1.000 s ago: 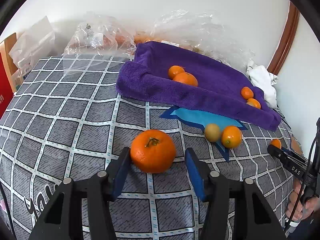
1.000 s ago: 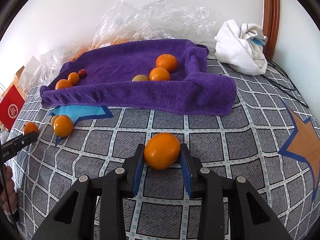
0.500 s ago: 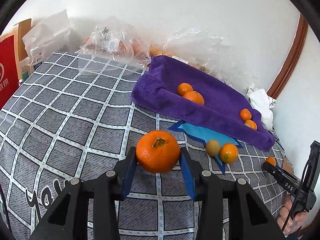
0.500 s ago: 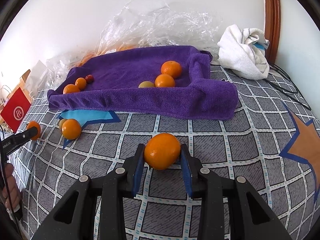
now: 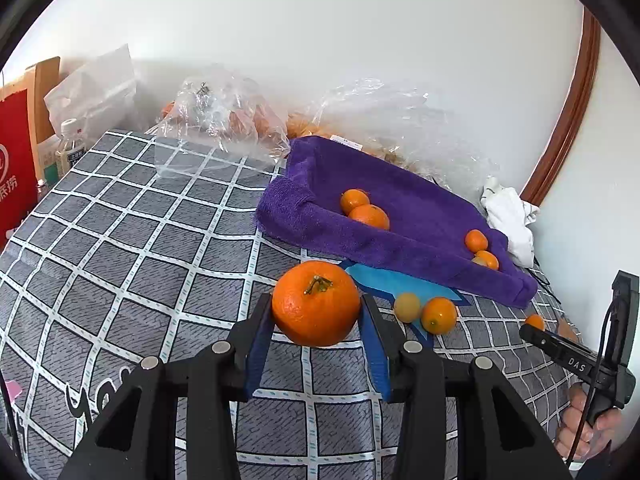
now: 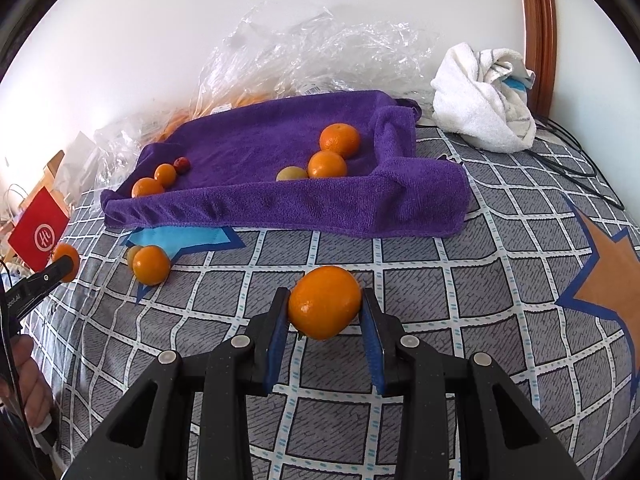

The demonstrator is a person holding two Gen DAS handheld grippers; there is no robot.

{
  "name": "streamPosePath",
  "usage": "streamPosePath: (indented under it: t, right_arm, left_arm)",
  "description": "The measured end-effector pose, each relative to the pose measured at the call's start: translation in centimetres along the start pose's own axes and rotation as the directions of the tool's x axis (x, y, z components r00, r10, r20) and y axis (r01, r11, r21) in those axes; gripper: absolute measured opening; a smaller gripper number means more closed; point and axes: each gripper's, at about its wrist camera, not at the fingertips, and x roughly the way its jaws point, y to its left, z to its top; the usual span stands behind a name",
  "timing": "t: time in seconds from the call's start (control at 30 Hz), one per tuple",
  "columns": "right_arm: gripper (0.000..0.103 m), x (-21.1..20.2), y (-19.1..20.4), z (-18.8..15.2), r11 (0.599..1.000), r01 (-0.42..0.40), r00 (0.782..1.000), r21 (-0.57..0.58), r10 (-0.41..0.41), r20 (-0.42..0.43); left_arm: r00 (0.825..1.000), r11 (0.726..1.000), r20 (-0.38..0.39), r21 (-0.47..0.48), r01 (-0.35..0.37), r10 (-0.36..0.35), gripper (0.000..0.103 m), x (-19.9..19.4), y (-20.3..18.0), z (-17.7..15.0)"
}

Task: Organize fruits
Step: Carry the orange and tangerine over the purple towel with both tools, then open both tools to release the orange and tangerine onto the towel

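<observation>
1. The left gripper [image 5: 316, 320] is shown clenched on a large stemmed orange [image 5: 316, 304], which is pinched at its widest girth between the two blue pads and held above the checked bedspread [image 5: 120, 264].
2. The right gripper [image 6: 325, 316] is likewise closed on a smooth orange [image 6: 325, 302], carried clear of the bedspread just in front of the purple towel [image 6: 280, 200].
3. Orientation — the left fruit is held with its green stem pointing up and slightly toward the towel. Being near-round, it has no marked long axis; its stem-to-base axis is near upright. The right fruit is slightly wider than tall, with its broad axis spanning the pads. A dark stub at its lower left edge suggests the stem points downward, though this cannot be confirmed.
4. Destination — the towel is folded into a shallow tray, in which several small oranges [image 6: 334, 152] already lie. Two loose fruits [image 5: 424, 312] rest on the blue star print just outside its front wall.
5. For a clean placement, each orange is best carried over the raised towel fold, lowered until it is supported by the cloth, and only then released; round fruit dropped from height is judged likely to roll.
6. The grip is best kept gentle, so that the peel is not bruised.
</observation>
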Motion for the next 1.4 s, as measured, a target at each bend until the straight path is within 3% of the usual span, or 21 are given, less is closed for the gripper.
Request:
streamPosePath:
  t: [0.1, 0.3, 0.47, 0.63, 0.9, 1.0, 1.17, 1.3, 1.4]
  right_arm:
    - [0.035, -0.7, 0.6, 1.4, 0.999, -0.003, 1.0, -0.032, 0.003, 0.009]
    - [0.035, -0.5, 1.7, 5.5, 0.998, -0.026, 0.999, -0.065, 0.029, 0.047]
    - [0.035, 2.7, 2.6, 9.2, 0.995, -0.018, 0.998, -0.096, 0.024, 0.057]
    - [0.035, 7.3, 3.1, 11.5, 0.993, -0.029, 1.0, -0.114, 0.028, -0.008]
    - [0.035, 10.9, 3.8, 11.5, 0.989, -0.012, 0.997, -0.144, 0.001, -0.077]
    - [0.035, 11.1, 3.9, 11.2, 0.987, -0.005, 0.998, -0.161, -0.006, -0.07]
    - [0.035, 10.8, 3.9, 11.0, 0.985, -0.017, 0.998, -0.172, 0.007, -0.055]
    - [0.036, 10.4, 3.7, 11.0, 0.985, -0.027, 0.999, -0.167, 0.02, -0.047]
    - [0.042, 9.8, 3.5, 10.7, 0.985, -0.054, 0.998, -0.164, 0.05, -0.032]
  left_arm:
    - [0.999, 1.0, -0.046, -0.027, -0.003, 0.002, 0.04, 0.4, 0.3, 0.8]
    - [0.998, 0.998, -0.038, -0.04, -0.051, 0.05, 0.04, 0.5, 0.7, 3.9]
    - [0.997, 0.995, -0.048, -0.075, -0.064, 0.061, 0.04, 1.6, 1.5, 6.6]
    - [0.994, 0.992, -0.052, -0.08, -0.1, 0.096, 0.04, 3.3, 2.1, 8.5]
    - [0.993, 0.996, -0.086, -0.028, -0.081, 0.078, 0.04, 6.6, 0.6, 10.7]
    - [0.994, 0.999, -0.103, -0.016, -0.05, 0.048, 0.04, 7.8, -0.4, 11.3]
    - [0.991, 0.998, -0.121, 0.014, -0.054, 0.056, 0.04, 9.9, -2.1, 12.1]
    - [0.98, 0.995, -0.175, 0.053, -0.09, 0.098, 0.04, 12.1, -3.4, 12.0]
    - [0.976, 0.985, -0.156, 0.098, -0.14, 0.154, 0.04, 12.6, -4.3, 11.7]
